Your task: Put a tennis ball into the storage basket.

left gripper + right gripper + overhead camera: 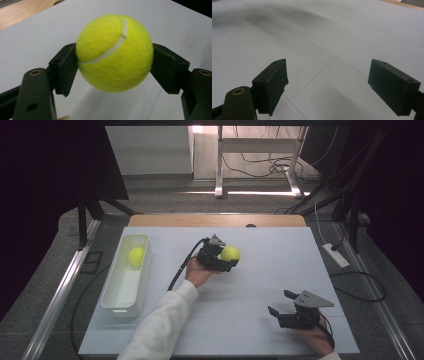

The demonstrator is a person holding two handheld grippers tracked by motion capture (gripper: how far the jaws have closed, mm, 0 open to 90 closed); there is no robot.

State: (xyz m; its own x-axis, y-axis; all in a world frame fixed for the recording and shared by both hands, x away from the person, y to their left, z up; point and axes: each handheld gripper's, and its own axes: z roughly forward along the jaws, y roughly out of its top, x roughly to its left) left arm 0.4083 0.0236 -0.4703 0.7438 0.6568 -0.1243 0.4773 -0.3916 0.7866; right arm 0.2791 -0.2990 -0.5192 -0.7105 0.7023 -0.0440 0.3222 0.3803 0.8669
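A yellow tennis ball (230, 253) (115, 52) is clamped between the jaws of my left gripper (227, 259) (115, 66), held a little above the white table near its middle. Its shadow falls on the sheet below. A second yellow tennis ball (136, 256) lies in the far end of the white bin (120, 301) at the table's left. My right gripper (281, 303) (328, 82) stands open near the front right of the table, jaws wide apart over bare white surface with nothing between them.
The white table sheet (260, 285) has a wooden strip (215, 220) along its far edge. A white power strip (336, 255) and cables lie on the floor to the right. Metal rails run along both sides.
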